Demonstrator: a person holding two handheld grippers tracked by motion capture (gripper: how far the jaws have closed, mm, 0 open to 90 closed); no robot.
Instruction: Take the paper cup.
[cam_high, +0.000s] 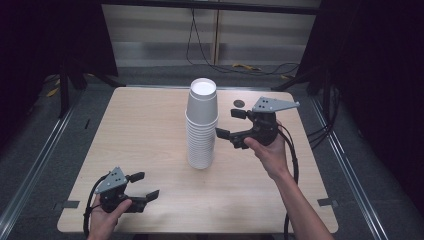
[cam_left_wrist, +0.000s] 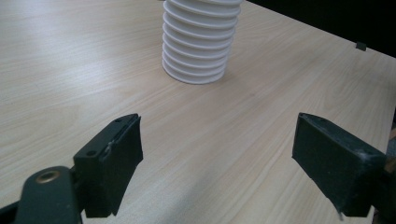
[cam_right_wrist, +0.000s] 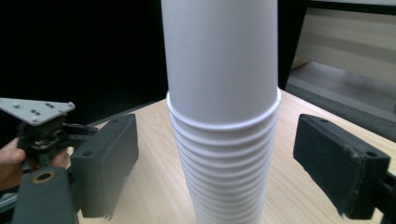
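A tall stack of white paper cups (cam_high: 202, 125) stands upright in the middle of the wooden table (cam_high: 140, 125). My right gripper (cam_high: 226, 123) is raised just right of the stack, about level with its upper half, open and not touching it. In the right gripper view the stack (cam_right_wrist: 224, 116) rises close in front, between the spread jaws of the right gripper (cam_right_wrist: 217, 144). My left gripper (cam_high: 147, 185) rests near the table's front left corner, open, with nothing between its fingers. In the left gripper view the stack's base (cam_left_wrist: 198, 42) stands well beyond the left gripper (cam_left_wrist: 215, 158).
A small dark round spot (cam_high: 239, 103) lies on the table behind the right gripper. Grey tape marks (cam_high: 67, 205) sit at the front corners. Cables (cam_high: 240, 67) run across the floor behind the table. Bare tabletop spreads left of the stack.
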